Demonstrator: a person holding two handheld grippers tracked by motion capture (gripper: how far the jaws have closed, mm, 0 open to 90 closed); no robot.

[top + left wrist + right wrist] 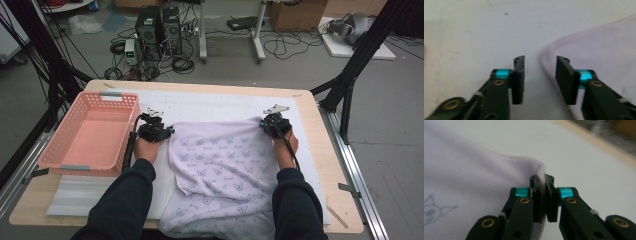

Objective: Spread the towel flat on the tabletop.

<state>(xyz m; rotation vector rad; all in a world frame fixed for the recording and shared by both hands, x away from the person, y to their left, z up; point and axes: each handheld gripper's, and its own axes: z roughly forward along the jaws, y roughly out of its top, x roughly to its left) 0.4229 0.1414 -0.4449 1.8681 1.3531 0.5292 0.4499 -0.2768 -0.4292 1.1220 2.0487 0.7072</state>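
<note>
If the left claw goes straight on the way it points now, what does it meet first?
Probably nothing soon: ahead of the open left claw lies bare white table mat. The pale lilac printed cloth's hem curves beside its line, though depth is unclear.

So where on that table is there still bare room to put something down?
The white mat lies bare along its far edge, beyond the cloth, and in a strip between cloth and pink basket. The basket looks vacant too. The wooden table shows bare at the right. The middle is crowded by cloth and both hands.
</note>
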